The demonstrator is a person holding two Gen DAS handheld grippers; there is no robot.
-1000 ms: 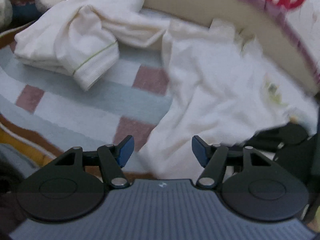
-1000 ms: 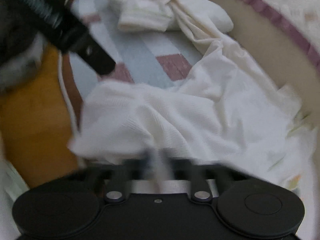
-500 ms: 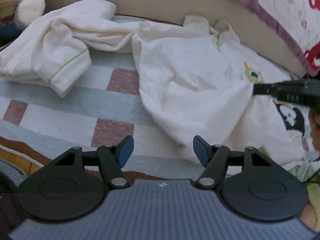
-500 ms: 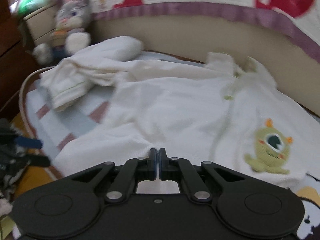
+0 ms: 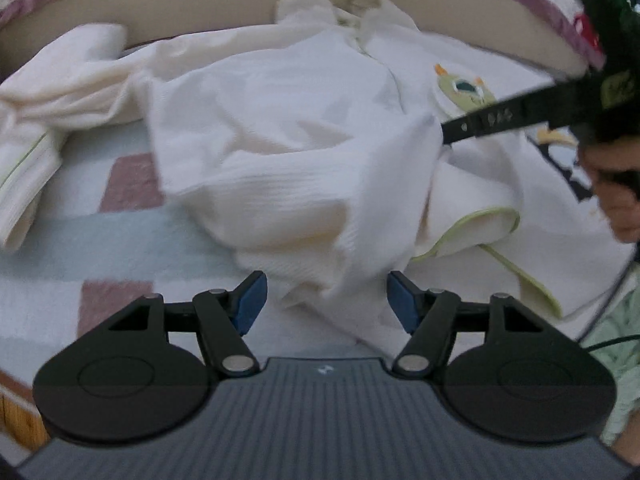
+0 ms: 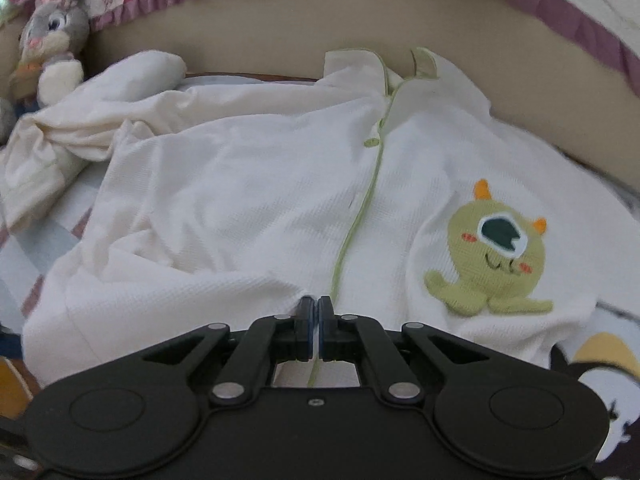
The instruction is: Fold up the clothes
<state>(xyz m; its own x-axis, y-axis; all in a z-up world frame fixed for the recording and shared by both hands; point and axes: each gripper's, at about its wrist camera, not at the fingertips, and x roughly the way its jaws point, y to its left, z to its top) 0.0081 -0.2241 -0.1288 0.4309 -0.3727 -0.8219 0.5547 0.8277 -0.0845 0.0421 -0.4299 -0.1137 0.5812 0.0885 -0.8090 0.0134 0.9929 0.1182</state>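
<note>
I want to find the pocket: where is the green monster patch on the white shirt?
In the right wrist view, the green monster patch sits right of the shirt's green-trimmed button line, up and right of the shut right gripper.

Left gripper (image 5: 323,300): matte black, two round housings either side of a grey ribbed body with a small white mark at its front edge; black linkage arms on silver pivot pins, blue pads on the fingertips (image 5: 250,300). Right gripper (image 6: 314,334): same black build, plain smooth body with one small screw at centre, silver pins, blue-edged pads. Pale green sleeve (image 5: 618,344) at the right edge, thin dark cable (image 5: 608,300) running beside it.
</note>
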